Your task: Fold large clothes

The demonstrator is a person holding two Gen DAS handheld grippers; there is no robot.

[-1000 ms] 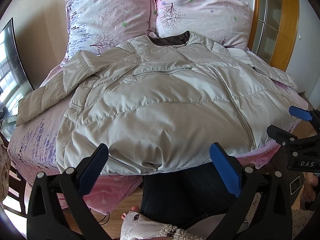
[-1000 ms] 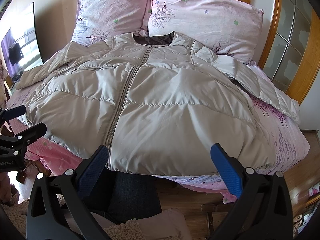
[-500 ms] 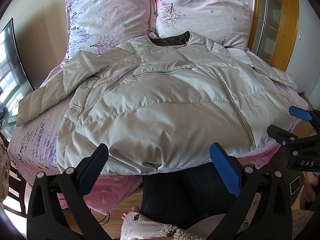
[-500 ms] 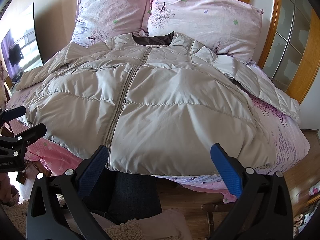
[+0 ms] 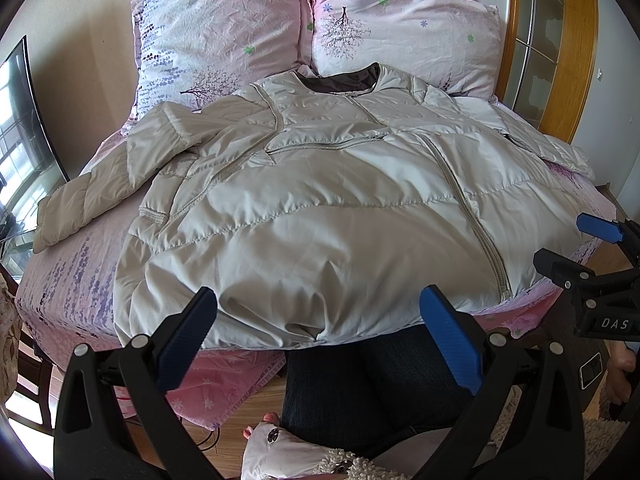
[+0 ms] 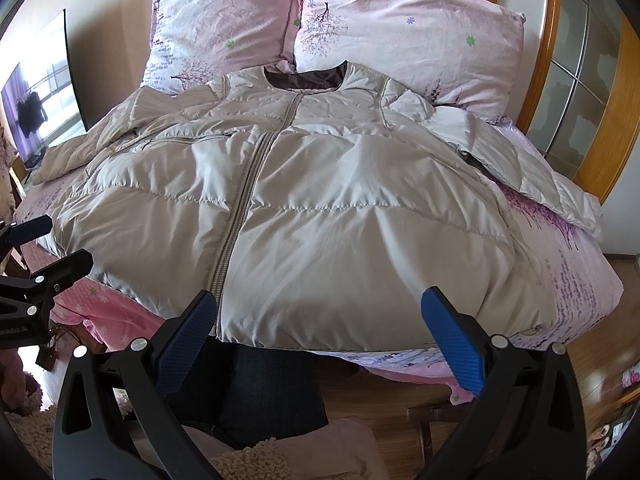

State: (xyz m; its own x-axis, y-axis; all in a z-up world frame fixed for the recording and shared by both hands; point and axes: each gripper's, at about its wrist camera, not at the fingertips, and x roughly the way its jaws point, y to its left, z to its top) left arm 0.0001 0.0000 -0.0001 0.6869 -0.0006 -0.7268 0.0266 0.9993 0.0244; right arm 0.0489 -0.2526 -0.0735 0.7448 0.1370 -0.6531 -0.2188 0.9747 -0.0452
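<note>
A large pale grey puffer jacket (image 5: 320, 200) (image 6: 320, 208) lies front up and zipped on the pink bed, collar toward the pillows, both sleeves spread sideways. My left gripper (image 5: 318, 332) hangs open just short of the jacket's hem, left of the zip. My right gripper (image 6: 320, 332) is open too, at the hem right of the zip, with nothing between its blue pads. Each gripper shows at the edge of the other's view: the right gripper (image 5: 592, 256) and the left gripper (image 6: 40, 248).
Two pink flowered pillows (image 5: 304, 36) lean at the head of the bed (image 5: 68, 280). A wooden-framed glass panel (image 6: 580, 80) stands on the right, a screen (image 5: 20, 128) on the left. A person's dark trouser legs (image 5: 372, 392) and slippered feet stand at the bed's foot.
The right wrist view has shifted slightly toward the jacket. The jacket and the left gripper have not visibly moved.
</note>
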